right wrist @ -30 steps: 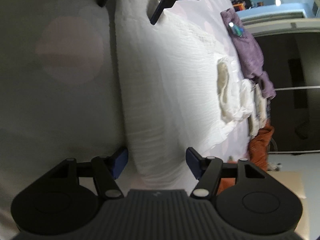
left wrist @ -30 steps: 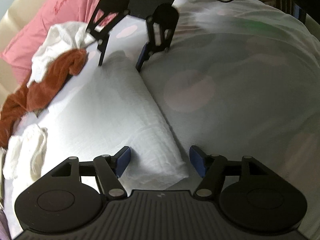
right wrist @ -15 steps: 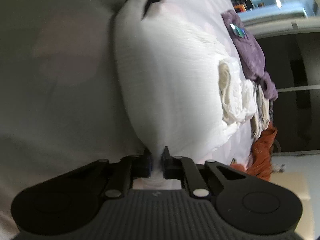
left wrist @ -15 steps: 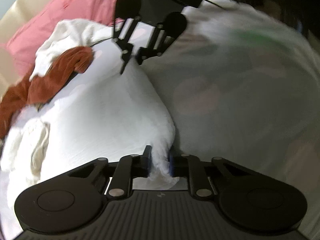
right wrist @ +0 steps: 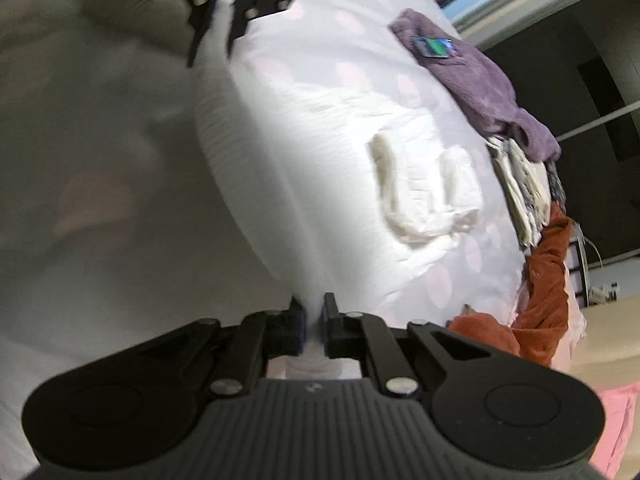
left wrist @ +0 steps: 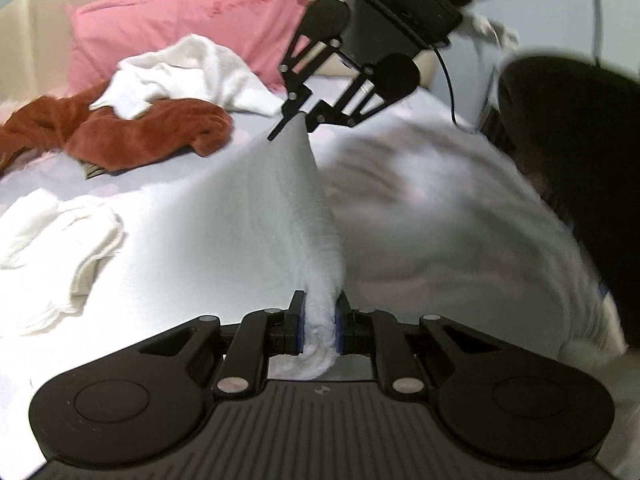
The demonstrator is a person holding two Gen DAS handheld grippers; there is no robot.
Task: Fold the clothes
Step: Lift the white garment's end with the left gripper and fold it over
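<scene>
A large white crinkled garment [left wrist: 224,232] lies spread over the bed, its folded edge pulled up into a ridge between both grippers. My left gripper [left wrist: 319,330] is shut on one end of that edge, with cloth bunched between its blue pads. My right gripper [right wrist: 313,326] is shut on the other end of the white garment [right wrist: 304,168]. Each gripper shows in the other's view: the right gripper [left wrist: 298,120] at the far end of the ridge, the left gripper [right wrist: 212,46] at the top, blurred.
A rust-brown garment [left wrist: 132,132], a white top [left wrist: 188,76] and a pink pillow [left wrist: 180,28] lie at the bed's head. A small white cloth [left wrist: 60,236] rests on the garment. A purple garment [right wrist: 480,84] with a phone [right wrist: 434,46], and folded clothes [right wrist: 520,188], line the far edge.
Both grippers stood open astride the folded edge, then shut on it. Since then both have lifted, drawing the edge up off the bed into a taut ridge.
</scene>
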